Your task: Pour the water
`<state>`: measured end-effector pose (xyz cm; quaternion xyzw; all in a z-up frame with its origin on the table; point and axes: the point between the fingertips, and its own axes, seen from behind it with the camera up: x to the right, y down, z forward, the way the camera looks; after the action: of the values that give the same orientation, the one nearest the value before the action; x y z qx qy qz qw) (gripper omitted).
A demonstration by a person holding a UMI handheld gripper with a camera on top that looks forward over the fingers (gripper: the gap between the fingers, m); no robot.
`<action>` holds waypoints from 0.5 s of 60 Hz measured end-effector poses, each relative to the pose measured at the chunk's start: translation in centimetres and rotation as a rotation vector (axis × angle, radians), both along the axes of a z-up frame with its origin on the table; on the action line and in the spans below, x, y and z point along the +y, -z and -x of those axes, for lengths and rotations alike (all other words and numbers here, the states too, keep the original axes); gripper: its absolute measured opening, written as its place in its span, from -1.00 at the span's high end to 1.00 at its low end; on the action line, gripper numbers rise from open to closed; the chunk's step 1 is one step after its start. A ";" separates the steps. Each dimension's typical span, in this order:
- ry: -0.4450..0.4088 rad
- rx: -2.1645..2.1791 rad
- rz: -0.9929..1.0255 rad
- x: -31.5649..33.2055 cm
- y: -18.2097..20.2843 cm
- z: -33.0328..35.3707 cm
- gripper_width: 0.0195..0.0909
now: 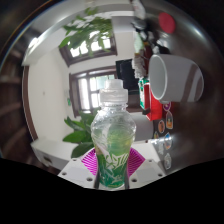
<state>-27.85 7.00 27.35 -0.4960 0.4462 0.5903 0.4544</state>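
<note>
Pink-padded gripper point(112, 168) fingers pinched a clear plastic bottle point(111, 142) with a white cap point(111, 97), holding it upright between them; a green label wrapped its body, liquid level unclear. Beyond stood a white mug point(172, 78) on a cluttered shelf, a leafy plant point(80, 128), and a bright window point(92, 92) behind.
</note>
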 end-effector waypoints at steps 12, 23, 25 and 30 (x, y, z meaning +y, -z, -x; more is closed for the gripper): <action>0.085 0.404 -0.015 -1.4 -2.0 0.3 0.62; 0.146 0.623 0.000 -4.2 -2.0 4.4 0.61; 0.149 0.626 0.008 -4.8 -1.9 5.1 0.61; 0.147 0.590 0.011 -7.3 -2.7 8.3 0.61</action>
<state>-36.20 -0.28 30.03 -0.2720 0.5969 0.6718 0.3442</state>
